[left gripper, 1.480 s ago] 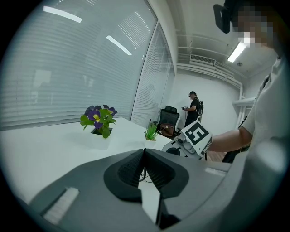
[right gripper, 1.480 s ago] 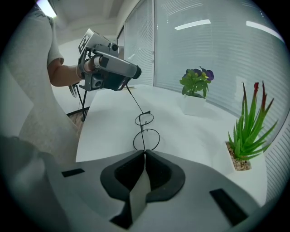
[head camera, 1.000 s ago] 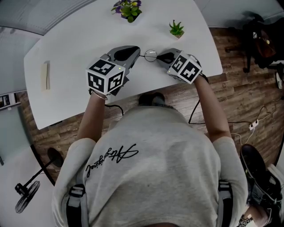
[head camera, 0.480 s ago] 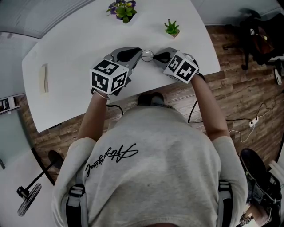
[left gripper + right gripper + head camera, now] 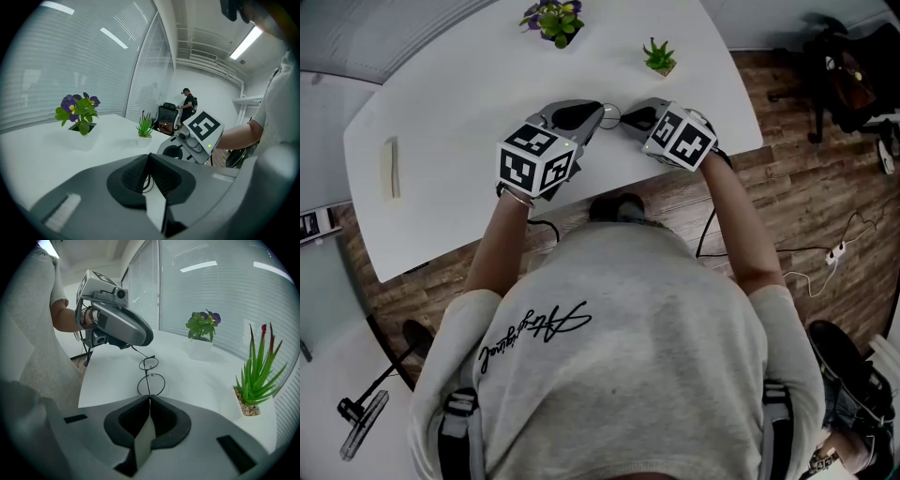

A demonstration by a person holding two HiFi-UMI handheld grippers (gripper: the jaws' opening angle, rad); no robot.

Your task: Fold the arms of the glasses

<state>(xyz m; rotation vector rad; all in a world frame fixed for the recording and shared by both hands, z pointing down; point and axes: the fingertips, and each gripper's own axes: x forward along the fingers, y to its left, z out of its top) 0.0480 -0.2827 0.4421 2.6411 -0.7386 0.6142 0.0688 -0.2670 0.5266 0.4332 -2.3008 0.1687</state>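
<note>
Because both claws meet over the near edge of the white counter (image 5: 441, 187), toward its right near corner, the head view shows little of the thin black wire-rimmed round glasses (image 5: 612, 112). They are a sliver between the left claw (image 5: 598, 114) and the right claw (image 5: 626, 116). A purple-flowered pot plant (image 5: 555, 19) and a small green spiky plant (image 5: 659, 58) stand well apart along the far edge.

In the left gripper view, the pads are pressed together with a fine dark wire (image 5: 149, 178) pinched between them, which looks like one arm of the glasses. The right gripper's marker cube sits just beyond, toward the right edge.

In the right gripper view, the right claw (image 5: 149, 399) is likewise closed, on a thin wire that runs straight ahead to the two round lenses (image 5: 151, 376). The far arm leads on into the tip of the left gripper. So the frame's long axis runs claw to claw, lifted just above the counter. The nearer arm lies in line with the right claw, so folding probably means swinging that claw sideways toward the lenses while the left one steadies.
</note>
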